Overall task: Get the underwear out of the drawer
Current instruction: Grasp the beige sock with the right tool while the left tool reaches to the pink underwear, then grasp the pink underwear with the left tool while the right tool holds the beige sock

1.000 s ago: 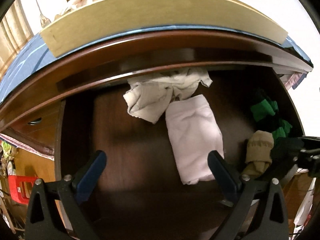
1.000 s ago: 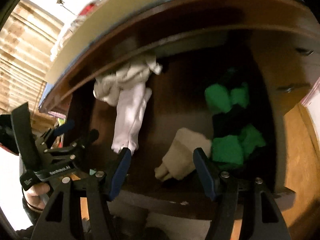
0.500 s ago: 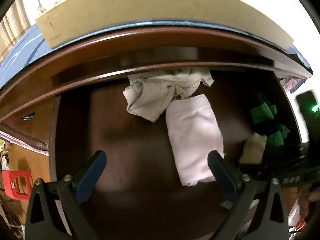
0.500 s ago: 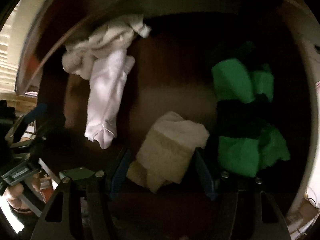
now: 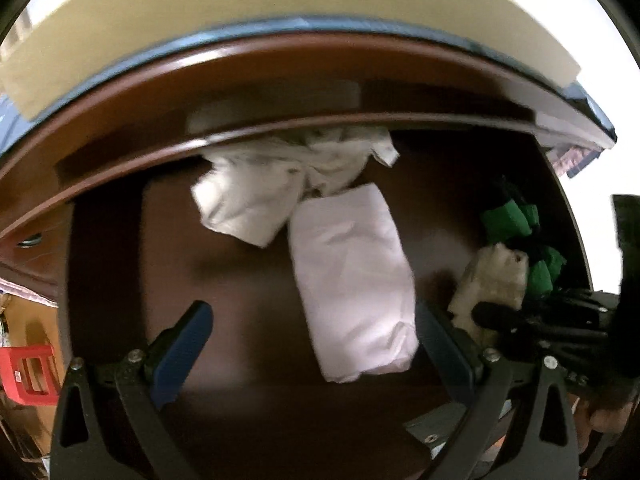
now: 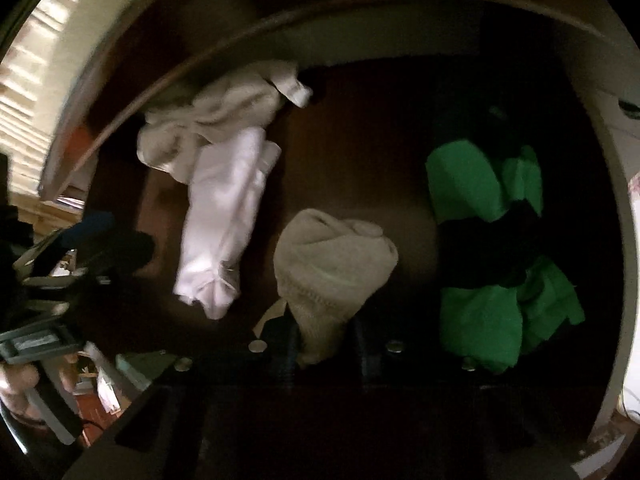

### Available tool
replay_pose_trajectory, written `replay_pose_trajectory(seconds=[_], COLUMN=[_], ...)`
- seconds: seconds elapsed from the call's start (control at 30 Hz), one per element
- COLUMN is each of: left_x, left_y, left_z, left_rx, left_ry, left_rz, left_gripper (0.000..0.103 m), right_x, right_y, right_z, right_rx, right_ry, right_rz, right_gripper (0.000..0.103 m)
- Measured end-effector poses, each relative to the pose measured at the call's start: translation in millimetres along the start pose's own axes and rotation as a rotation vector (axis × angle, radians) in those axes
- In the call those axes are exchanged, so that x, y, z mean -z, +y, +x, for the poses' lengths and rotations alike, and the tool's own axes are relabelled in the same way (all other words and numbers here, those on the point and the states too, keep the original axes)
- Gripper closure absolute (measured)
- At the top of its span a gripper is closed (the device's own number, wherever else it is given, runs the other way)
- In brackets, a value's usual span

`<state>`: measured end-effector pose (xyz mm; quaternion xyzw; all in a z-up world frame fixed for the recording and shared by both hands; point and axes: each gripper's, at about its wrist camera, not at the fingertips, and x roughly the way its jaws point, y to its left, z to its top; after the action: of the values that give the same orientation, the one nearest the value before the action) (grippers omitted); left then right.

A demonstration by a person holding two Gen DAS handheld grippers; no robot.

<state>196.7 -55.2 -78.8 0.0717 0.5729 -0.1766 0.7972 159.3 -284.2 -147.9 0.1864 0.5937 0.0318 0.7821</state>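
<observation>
- Drawer [image 5: 120,280]: dark brown wood, pulled open; both wrist views look steeply down into it.
- Right gripper [image 6: 326,340]: low inside the drawer, its jaws closing on the near end of the beige underwear [image 6: 332,268]; the cloth bunches between the two dark fingers, which are narrow and press against it on both sides.
- Beige underwear, position: a rolled bundle near the drawer's front edge, between the pale pink folded garment [image 6: 224,216] on its left and the green-and-black clothes [image 6: 492,248] on its right, touching neither.
- In the left wrist view the same beige underwear [image 5: 496,280] appears at the right side, with the right gripper [image 5: 504,320] dark in front of it.
- Left gripper [image 5: 312,344]: jaws wide, nothing between the blue pads; it hangs above the drawer floor, the pale pink folded garment [image 5: 352,288] lying between the fingers but nearer the right one.
- Crumpled white cloth [image 5: 280,184]: at the back of the drawer, overlapping the pink garment's far end.
</observation>
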Motion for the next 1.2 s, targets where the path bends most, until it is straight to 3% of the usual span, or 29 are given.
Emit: replay_pose_trajectory(seconds=[0.2, 0.27, 0.4, 0.53, 0.63, 0.73, 0.87, 1.0, 1.2], left_x=[-6.6, -10.4, -14.5, -18.0, -18.2, -15.4, -12.2, -10.2, 0.5], left_y=[-17.2, -20.5, -21.8, -25.5, -28.3, -29.6, -39.1, -37.0, -32.4], left_z=[22.7, 29.3, 42.0, 57.2, 63.7, 69.0, 67.4, 53.8, 22.9], left_rx=[0.004, 0.014, 0.031, 0.019, 0.015, 0.018, -0.007, 0.058, 0.155], left_ry=[0.079, 0.102, 0.177, 0.277, 0.306, 0.322, 0.296, 0.215, 0.091], left_rz=[0.023, 0.025, 0.027, 0.014, 0.017, 0.033, 0.103, 0.098, 0.101], left_gripper=[0.001, 0.008, 0.017, 0.017, 0.017, 0.031, 0.050, 0.072, 0.077], right_x=[4.1, 7.3, 4.3, 8.4, 7.2, 9.6, 12.4, 14.2, 18.5], right_y=[1.6, -1.2, -9.1, -17.3, -15.8, -16.5, -18.9, -20.7, -24.5], right_z=[-27.8, -31.4, -36.0, -51.9, -56.1, -62.1, -71.4, -75.3, -82.6], right_rx=[-0.035, -0.045, -0.057, -0.061, -0.066, -0.073, -0.076, -0.073, -0.071], right_ry=[-0.132, -0.167, -0.205, -0.238, -0.253, -0.262, -0.282, -0.300, -0.352], right_rz=[-0.041, -0.035, -0.029, -0.037, -0.039, -0.039, -0.029, -0.012, 0.027], right_gripper=[0.080, 0.080, 0.080, 0.080, 0.080, 0.080, 0.080, 0.080, 0.080])
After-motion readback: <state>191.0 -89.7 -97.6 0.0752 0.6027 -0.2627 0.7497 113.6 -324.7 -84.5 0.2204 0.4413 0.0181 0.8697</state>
